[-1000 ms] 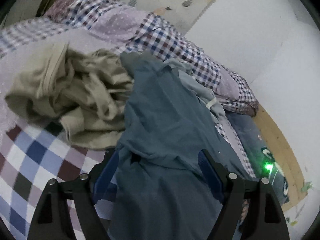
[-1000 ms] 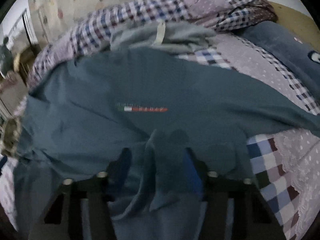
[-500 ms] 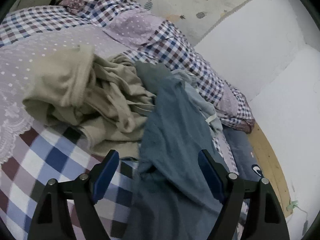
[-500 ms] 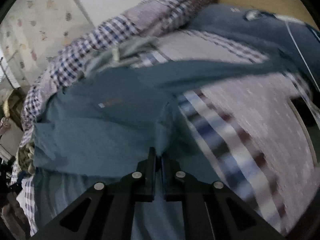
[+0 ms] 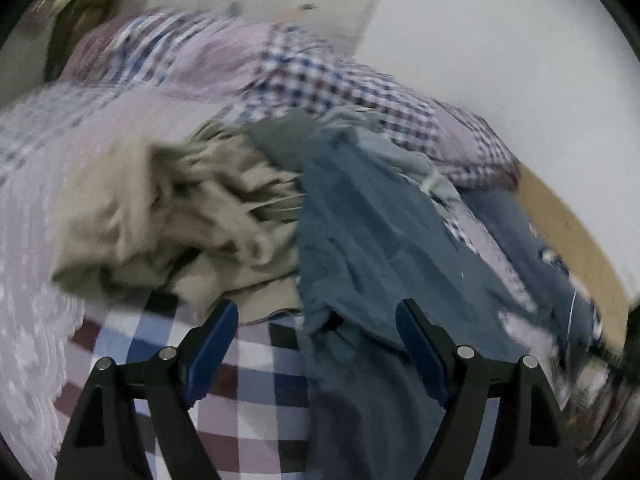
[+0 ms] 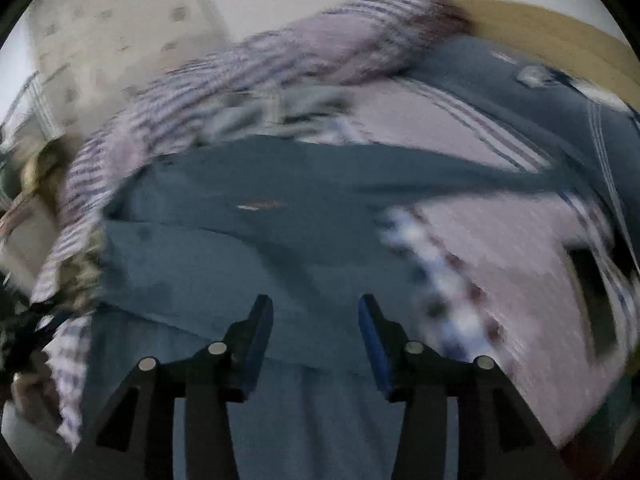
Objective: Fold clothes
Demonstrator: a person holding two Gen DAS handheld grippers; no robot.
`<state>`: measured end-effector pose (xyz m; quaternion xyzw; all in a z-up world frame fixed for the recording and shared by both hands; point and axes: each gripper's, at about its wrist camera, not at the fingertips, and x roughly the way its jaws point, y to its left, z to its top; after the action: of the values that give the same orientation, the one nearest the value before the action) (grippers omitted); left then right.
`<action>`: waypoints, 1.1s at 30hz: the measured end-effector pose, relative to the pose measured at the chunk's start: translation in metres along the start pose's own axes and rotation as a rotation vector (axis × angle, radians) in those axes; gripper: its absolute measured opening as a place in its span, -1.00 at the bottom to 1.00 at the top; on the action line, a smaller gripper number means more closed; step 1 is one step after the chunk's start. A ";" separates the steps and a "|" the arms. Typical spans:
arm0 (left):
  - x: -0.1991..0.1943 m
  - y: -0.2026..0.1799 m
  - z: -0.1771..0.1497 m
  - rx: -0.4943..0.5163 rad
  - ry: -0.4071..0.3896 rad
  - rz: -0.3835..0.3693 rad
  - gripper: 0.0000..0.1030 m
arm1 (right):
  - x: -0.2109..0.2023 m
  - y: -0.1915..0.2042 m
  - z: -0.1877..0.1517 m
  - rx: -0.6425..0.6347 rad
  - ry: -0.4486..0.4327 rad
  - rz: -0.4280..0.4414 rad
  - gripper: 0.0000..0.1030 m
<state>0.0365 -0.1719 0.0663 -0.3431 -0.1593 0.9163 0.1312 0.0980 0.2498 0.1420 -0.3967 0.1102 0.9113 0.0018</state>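
Note:
A blue shirt (image 5: 360, 232) lies spread on the bed, with a small striped logo on its chest (image 6: 256, 205). My left gripper (image 5: 316, 308) stands open wide over the shirt's near left edge. Cloth lies between the fingers, but the pads do not press on it. My right gripper (image 6: 315, 301) hovers above the shirt (image 6: 240, 248); its jaws are opening and nothing is pinched between them. A crumpled beige garment (image 5: 160, 208) sits in a heap just left of the shirt. Both views are blurred by motion.
The bed carries a plaid and dotted lilac sheet (image 5: 256, 380). A checked quilt (image 5: 320, 76) is bunched along the far side against the wall. A dark blue pillow (image 6: 500, 80) lies at the right by the wooden bed frame (image 6: 540, 16).
My right gripper closed on a fold of the blue shirt, lifted and swung right, then let go and stands apart. The left view rolled slightly; its gripper stayed open.

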 end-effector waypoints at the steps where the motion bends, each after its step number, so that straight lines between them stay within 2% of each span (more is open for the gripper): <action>1: 0.000 -0.002 -0.001 0.021 -0.003 0.003 0.63 | 0.004 0.016 0.011 -0.047 0.005 0.039 -0.06; 4: 0.009 -0.001 0.000 0.046 0.023 0.011 0.57 | 0.024 0.072 0.040 -0.192 0.025 0.142 -0.05; 9: 0.029 0.003 0.000 0.032 0.092 -0.006 0.19 | 0.076 0.170 0.083 -0.415 0.085 0.290 -0.04; 12: 0.036 0.001 0.001 0.041 0.103 -0.008 0.14 | 0.119 0.230 0.101 -0.520 0.155 0.372 -0.04; 16: 0.047 0.004 0.000 0.058 0.134 -0.009 0.13 | 0.168 0.290 0.112 -0.641 0.224 0.392 -0.04; 19: 0.055 0.007 -0.001 0.061 0.161 -0.023 -0.02 | 0.205 0.316 0.116 -0.710 0.275 0.381 -0.04; 20: 0.058 0.008 -0.001 0.059 0.171 -0.029 -0.14 | 0.215 0.322 0.117 -0.726 0.288 0.374 -0.04; 21: 0.061 0.010 -0.002 0.055 0.181 -0.029 -0.43 | 0.225 0.325 0.117 -0.737 0.304 0.373 -0.04; 23: 0.065 0.014 -0.003 0.039 0.199 -0.025 -0.80 | 0.244 0.332 0.117 -0.756 0.336 0.373 -0.05; 25: 0.065 0.018 -0.003 0.026 0.195 -0.037 -0.84 | 0.250 0.338 0.117 -0.804 0.346 0.373 -0.48; 26: 0.064 0.019 -0.003 0.023 0.185 -0.040 -0.89 | 0.253 0.340 0.116 -0.830 0.350 0.372 -1.00; 33: 0.048 0.027 0.004 -0.023 0.114 -0.061 -0.97 | 0.243 0.355 0.172 -0.823 0.268 0.386 -1.00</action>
<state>-0.0046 -0.1810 0.0309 -0.3911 -0.1723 0.8890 0.1642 -0.2254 -0.0822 0.1507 -0.4507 -0.1891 0.8039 -0.3390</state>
